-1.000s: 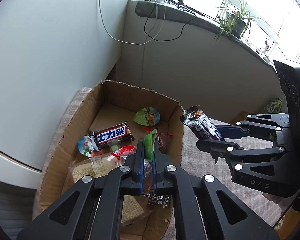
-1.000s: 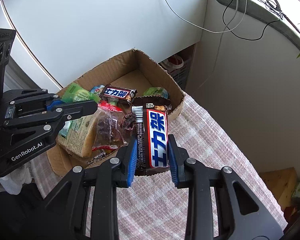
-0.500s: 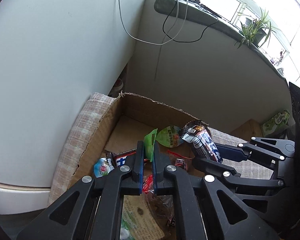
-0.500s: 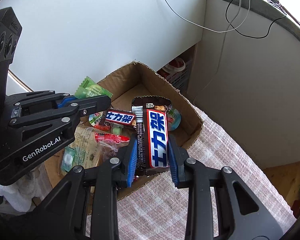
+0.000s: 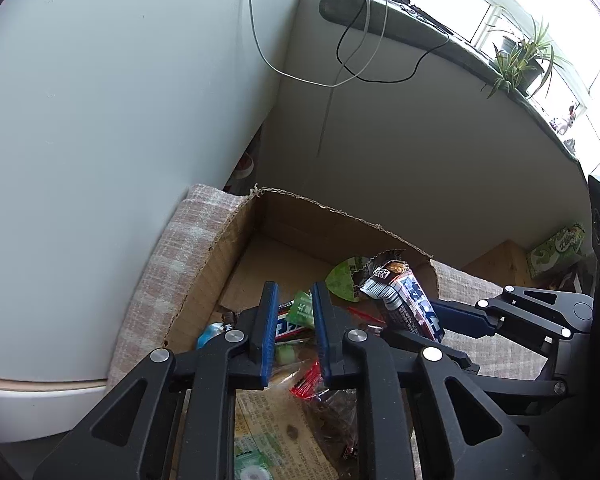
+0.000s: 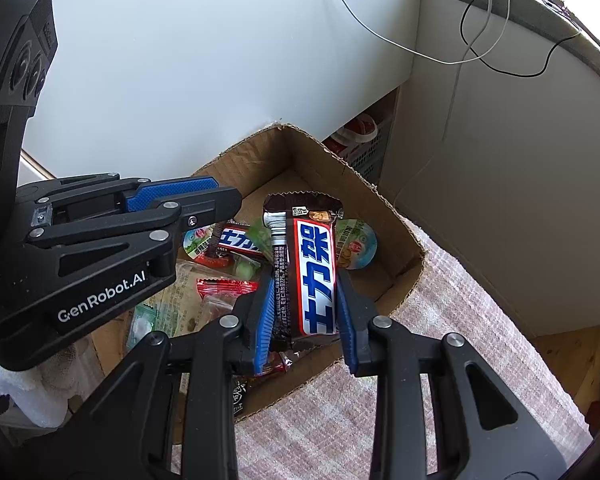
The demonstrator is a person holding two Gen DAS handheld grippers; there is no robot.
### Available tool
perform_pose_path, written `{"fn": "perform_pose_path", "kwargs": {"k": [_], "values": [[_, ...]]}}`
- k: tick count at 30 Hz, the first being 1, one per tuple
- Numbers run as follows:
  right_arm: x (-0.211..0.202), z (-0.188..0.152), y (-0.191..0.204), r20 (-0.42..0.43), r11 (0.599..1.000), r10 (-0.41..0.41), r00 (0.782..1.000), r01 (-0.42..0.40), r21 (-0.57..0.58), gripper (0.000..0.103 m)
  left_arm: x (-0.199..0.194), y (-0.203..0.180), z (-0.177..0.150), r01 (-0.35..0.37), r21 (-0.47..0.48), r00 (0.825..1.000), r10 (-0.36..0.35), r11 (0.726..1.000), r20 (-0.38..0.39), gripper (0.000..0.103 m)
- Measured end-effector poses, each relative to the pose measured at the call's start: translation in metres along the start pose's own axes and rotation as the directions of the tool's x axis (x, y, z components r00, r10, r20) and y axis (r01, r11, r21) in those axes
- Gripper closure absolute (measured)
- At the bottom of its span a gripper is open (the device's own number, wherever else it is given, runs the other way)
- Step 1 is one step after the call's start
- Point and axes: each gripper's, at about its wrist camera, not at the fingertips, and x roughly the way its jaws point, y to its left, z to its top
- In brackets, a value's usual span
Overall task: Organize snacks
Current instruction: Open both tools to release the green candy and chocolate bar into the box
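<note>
- My right gripper (image 6: 304, 316) points steeply down, its blue pads pressed on the long sides of a chocolate bar (image 6: 306, 264) in a brown, red and white wrapper. I hold it upright over the near corner of the cardboard box (image 6: 384, 200), my landmark, so that it should drop inside when I let go, not onto the pink checked cloth (image 6: 460, 320) beside the box.
- My left gripper (image 5: 294, 332) hangs over the left part of the box with its jaws opening. A small green packet (image 5: 302, 310) shows in the gap, and it looks clear of both pads. I judge it is being let fall among the snacks, though I cannot tell whether it has landed.
- Inside the box lie another chocolate bar of the same kind (image 6: 240, 242), a round green-lidded cup (image 6: 356, 246), a red-sealed clear bag (image 6: 224, 286) and a large pale biscuit pack (image 5: 276, 436). The far end of the box floor is bare.
- The right wrist view shows the printed face of my held bar and the left gripper from the side, but the green packet is hidden there.
- The left wrist view looks straight down the opening jaws to that packet. It shows my held bar only edge-on, above the right part of the box.
- Behind the box, both views show a pale wall and a sill with hanging cables (image 5: 356, 52).
</note>
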Motion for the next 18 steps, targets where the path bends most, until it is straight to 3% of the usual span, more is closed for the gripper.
{"fn": "perform_pose_path", "kwargs": {"k": [2, 7, 11, 18], "values": [[-0.002, 0.0, 0.001, 0.005, 1.0, -0.003, 1.0, 0.003, -0.006, 0.073, -0.001, 0.001, -0.001, -0.007, 0.004, 1.0, 0.007, 1.0, 0.004, 0.087], [-0.008, 0.0, 0.005, 0.03, 0.999, -0.027, 0.999, 0.028, -0.023, 0.047, -0.001, 0.003, -0.002, -0.014, 0.004, 1.0, 0.014, 1.0, 0.0, 0.086], [-0.009, 0.0, 0.004, 0.031, 0.999, -0.028, 0.999, 0.029, -0.022, 0.047, -0.005, 0.003, -0.005, -0.023, 0.012, 1.0, 0.023, 1.0, 0.014, 0.065], [-0.019, -0.003, 0.009, 0.046, 0.999, -0.03, 0.998, 0.031, -0.023, 0.042, -0.019, 0.003, -0.01, -0.034, 0.02, 0.999, 0.034, 0.999, 0.039, 0.058]]}}
